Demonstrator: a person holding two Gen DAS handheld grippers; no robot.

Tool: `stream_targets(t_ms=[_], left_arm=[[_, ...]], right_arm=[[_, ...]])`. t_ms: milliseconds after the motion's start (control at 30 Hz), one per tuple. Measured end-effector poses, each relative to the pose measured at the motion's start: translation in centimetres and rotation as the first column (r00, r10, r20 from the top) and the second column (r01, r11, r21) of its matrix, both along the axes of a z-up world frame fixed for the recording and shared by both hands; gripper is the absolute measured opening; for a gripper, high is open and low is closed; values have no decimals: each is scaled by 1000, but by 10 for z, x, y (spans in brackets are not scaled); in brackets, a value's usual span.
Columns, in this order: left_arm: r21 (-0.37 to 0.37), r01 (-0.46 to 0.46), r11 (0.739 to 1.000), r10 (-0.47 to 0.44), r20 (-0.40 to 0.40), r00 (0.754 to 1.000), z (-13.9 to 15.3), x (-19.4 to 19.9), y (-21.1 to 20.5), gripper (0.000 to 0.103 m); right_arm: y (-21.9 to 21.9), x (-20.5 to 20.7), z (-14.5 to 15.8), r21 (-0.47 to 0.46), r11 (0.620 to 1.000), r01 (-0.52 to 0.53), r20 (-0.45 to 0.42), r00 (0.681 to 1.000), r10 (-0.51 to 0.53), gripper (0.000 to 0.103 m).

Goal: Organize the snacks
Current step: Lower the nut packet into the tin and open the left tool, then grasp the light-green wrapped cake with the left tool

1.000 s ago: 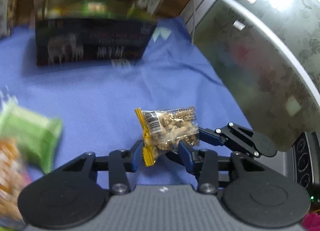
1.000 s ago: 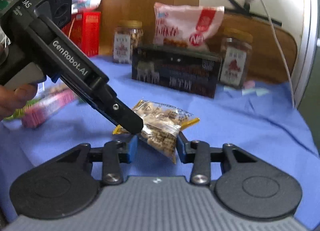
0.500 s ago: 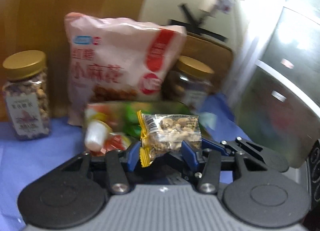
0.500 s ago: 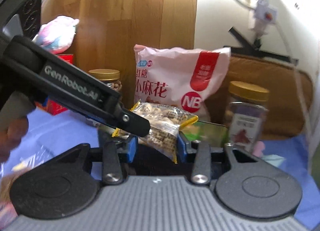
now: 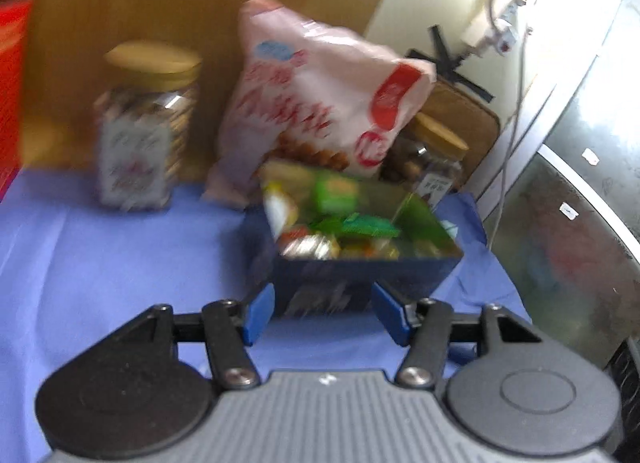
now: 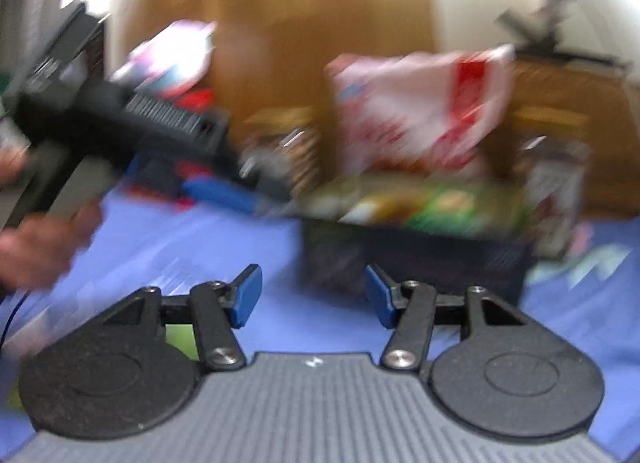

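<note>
Blue-clothed surface (image 5: 120, 247) ahead of me carries the dark snack box (image 5: 352, 259), already holding packets, dead ahead of my empty, spread left gripper (image 5: 322, 313); my right gripper (image 6: 312, 295), equally empty and spread, sits slightly left of it.

Snacks in box (image 5: 344, 231) smeared by blur, labels unreadable — possibly wrapped sweets

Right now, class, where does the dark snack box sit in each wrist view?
Left wrist: dark snack box sits centre, just beyond the open left claw.
Right wrist: dark snack box sits right of centre, beyond the open right claw.
Shared landmark: the pink snack bag behind it.
</note>
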State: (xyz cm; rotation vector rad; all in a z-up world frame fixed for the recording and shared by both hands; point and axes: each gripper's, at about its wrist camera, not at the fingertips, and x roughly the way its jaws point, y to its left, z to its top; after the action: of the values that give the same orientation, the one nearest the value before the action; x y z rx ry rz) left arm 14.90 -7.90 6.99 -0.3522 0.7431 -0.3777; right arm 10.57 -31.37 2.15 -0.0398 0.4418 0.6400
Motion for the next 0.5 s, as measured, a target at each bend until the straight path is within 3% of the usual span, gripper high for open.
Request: stream_targets(t_ms=[167,267,367,433,500], left_arm=[[-48,-42,998,38,-72,997,-20,-25,22,55],[-55,-57,997,52,-86,995,-25,-36,29,55],[-35,-75,997,71,-87,994,-26,-41,32,59],[-5,-93,996,93,-75,993,-27,-39,33,62],[30,-113,993,115,-75,991,-32,-34,32,64]], right_arm=[[50,-19,-24,-153,981,-116,-34,993,112,63],[59,-12,-23,-147,980,-136,-48,990,131,65],[53,-2,-20,-78,988,-136,-147,981,124,65],[52,-6,-19,-50,987,-155,-167,975,144,65],[60,-15,-19,-109,981,-163,-132,980,148,65]])
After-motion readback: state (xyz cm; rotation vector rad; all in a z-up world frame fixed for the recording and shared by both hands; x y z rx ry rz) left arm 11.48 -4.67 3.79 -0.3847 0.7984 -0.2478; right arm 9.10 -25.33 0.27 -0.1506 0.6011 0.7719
